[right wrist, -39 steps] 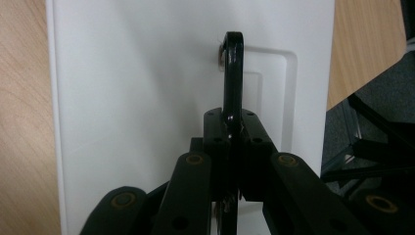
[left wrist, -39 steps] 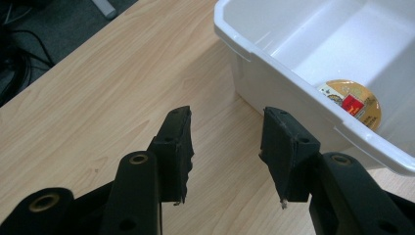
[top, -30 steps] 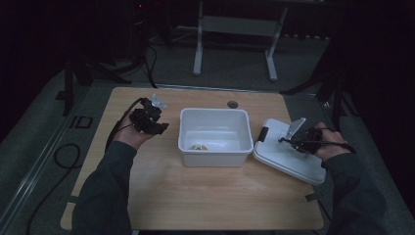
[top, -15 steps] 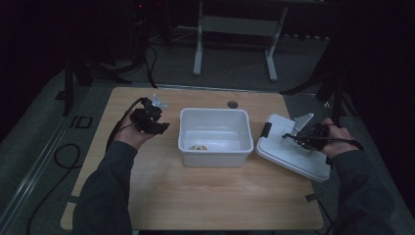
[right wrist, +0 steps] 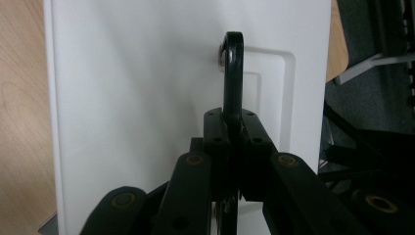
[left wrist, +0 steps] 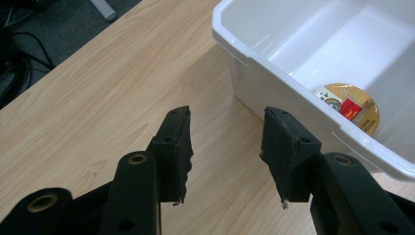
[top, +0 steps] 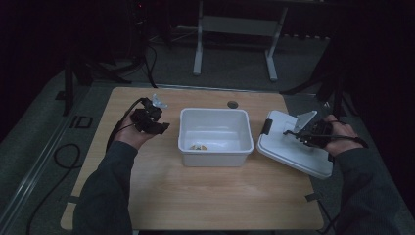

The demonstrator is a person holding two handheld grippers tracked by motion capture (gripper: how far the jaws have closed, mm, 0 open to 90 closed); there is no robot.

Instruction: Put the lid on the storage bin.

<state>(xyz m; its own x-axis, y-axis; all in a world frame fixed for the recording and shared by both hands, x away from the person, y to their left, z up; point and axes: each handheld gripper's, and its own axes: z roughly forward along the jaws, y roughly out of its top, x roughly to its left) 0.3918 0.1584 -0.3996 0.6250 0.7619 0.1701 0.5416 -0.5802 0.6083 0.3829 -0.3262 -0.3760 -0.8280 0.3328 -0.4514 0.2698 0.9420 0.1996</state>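
Though its print is too small to read, a gold-and-red labelled cup [left wrist: 348, 104] lies in the white bin [top: 215, 149]; the right gripper [right wrist: 232, 132] clamps the lid's black handle [right wrist: 233, 73], the left gripper [left wrist: 226, 147] gapes empty beside the bin.

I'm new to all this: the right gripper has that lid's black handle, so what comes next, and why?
Probably lift the white lid and carry it over the open white bin. The right gripper is clamped on the lid's black handle, the bin stands uncovered, and the left gripper waits open beside it.
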